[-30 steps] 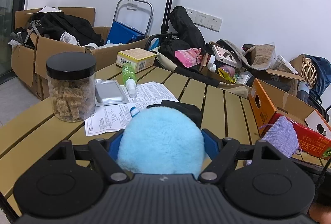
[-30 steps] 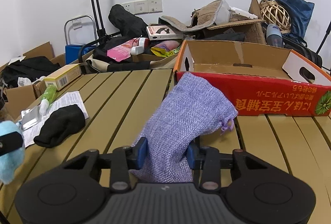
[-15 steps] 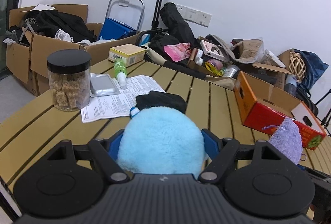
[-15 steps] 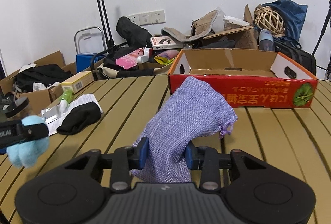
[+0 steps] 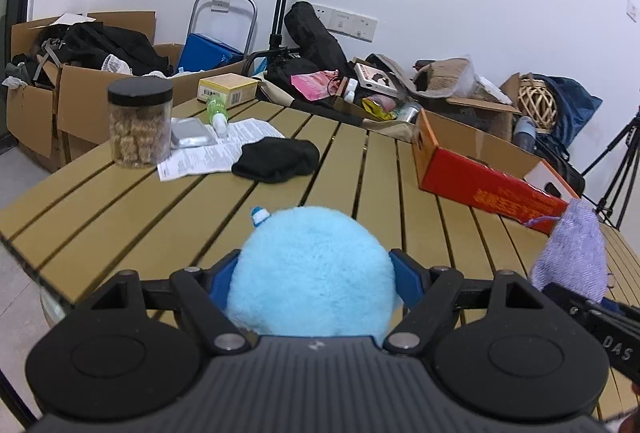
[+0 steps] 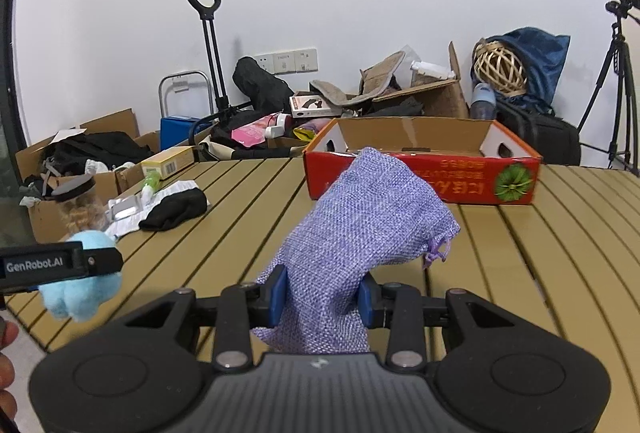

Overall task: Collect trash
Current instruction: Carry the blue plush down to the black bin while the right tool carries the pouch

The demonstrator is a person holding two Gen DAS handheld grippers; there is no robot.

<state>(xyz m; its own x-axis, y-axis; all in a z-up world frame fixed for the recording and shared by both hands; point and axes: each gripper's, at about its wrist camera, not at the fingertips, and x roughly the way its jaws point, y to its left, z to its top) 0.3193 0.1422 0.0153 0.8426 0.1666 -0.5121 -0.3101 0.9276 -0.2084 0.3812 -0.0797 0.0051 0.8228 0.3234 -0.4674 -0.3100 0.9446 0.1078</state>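
The left gripper (image 5: 314, 275) holds a blue plush toy (image 5: 312, 273) between its fingers, and the right gripper (image 6: 322, 297) holds a purple drawstring pouch (image 6: 360, 229) above the counter (image 6: 520, 253).

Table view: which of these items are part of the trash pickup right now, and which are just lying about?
In hand:
- blue plush toy, clamped in left gripper
- purple burlap pouch, clamped in right gripper

Lying about:
- black beanie
- snack jar
- printed leaflet
- green bottle
- red cardboard tray

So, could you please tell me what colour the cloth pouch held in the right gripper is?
The pouch is lavender purple, clearest in the right wrist view.
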